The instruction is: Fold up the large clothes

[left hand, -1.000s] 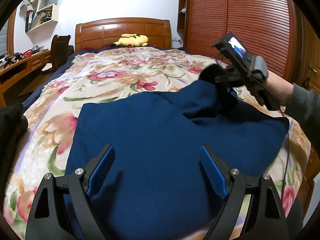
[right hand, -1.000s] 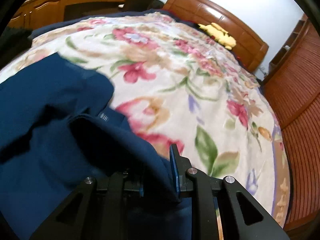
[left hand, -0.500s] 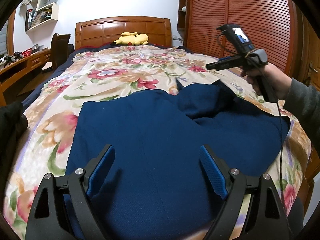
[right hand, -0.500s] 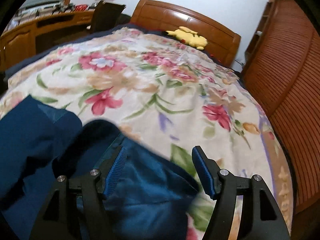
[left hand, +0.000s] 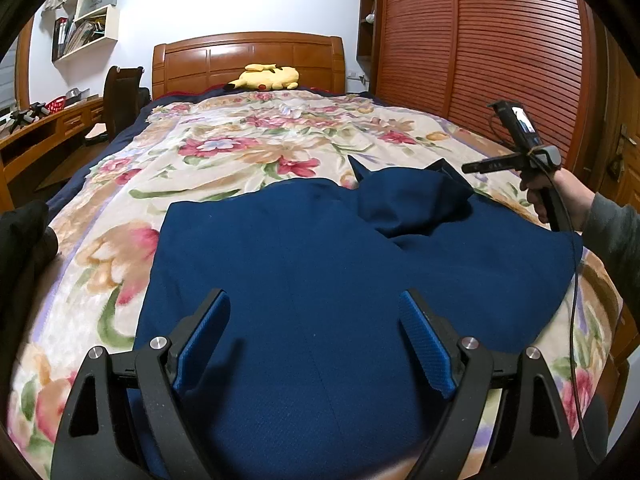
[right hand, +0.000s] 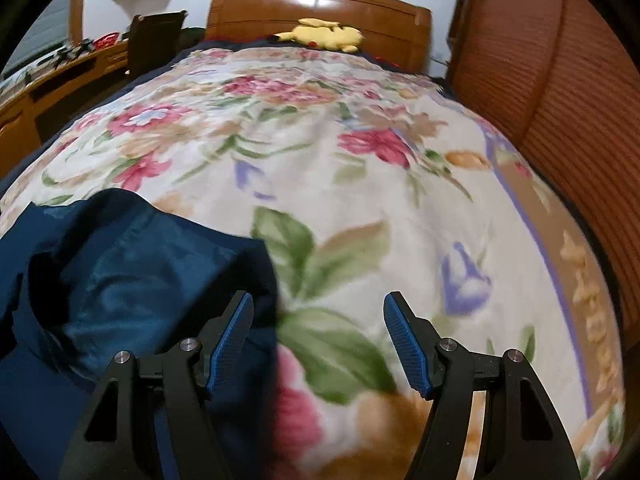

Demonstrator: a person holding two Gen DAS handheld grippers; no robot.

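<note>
A large dark blue garment (left hand: 304,264) lies spread on the flowered bedspread (left hand: 240,148). Its far right part is folded back into a rumpled flap (left hand: 412,200), which shows in the right wrist view (right hand: 132,272) at the lower left. My left gripper (left hand: 314,338) is open and empty, hovering over the garment's near middle. My right gripper (right hand: 318,340) is open and empty, just right of the flap's edge above the bedspread (right hand: 360,184). It shows in the left wrist view (left hand: 516,160) held in a hand at the right.
A yellow plush toy (left hand: 266,77) lies by the wooden headboard (left hand: 248,60). A slatted wooden wardrobe (left hand: 500,48) runs along the right. A desk (left hand: 36,136) and chair (left hand: 122,96) stand at the left. A dark garment (left hand: 20,248) lies at the bed's left edge.
My right gripper opened and let go of the garment's far right part, which dropped as a folded flap. It then lifted and drew back to the right. My left gripper stayed still.
</note>
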